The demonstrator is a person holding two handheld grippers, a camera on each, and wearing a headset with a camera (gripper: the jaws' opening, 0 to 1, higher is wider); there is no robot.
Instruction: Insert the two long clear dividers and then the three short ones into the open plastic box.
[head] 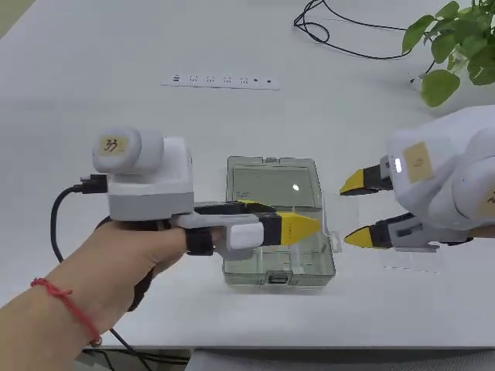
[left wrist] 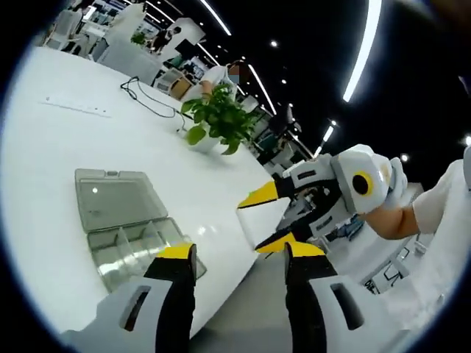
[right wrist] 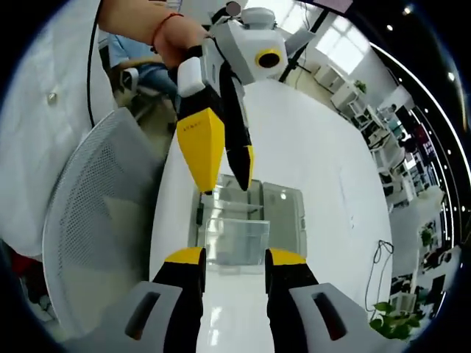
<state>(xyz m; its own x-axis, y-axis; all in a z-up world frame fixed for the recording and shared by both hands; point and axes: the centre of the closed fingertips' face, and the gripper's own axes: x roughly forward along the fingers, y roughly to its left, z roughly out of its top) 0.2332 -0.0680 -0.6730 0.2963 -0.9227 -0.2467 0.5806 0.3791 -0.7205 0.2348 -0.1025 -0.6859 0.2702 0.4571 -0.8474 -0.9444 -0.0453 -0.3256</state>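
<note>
Left hand-held gripper [head: 298, 226] is hovering released over the box [head: 272, 182], frame centre; right hand-held gripper [head: 348, 213] is gaping mid-right, hold untellable.

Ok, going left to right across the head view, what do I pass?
Red wrist cord → the person's hand → open plastic box → right tool, with a clear divider spanning its tips.

Right tongs [right wrist: 234, 256] pinch a small clear flat plastic divider [right wrist: 237, 234]. Open clear plastic box [right wrist: 288, 209] just beyond, on white tabletop [right wrist: 331, 169]. Left tongs [right wrist: 227, 184] opposite, jaws parted.
</note>
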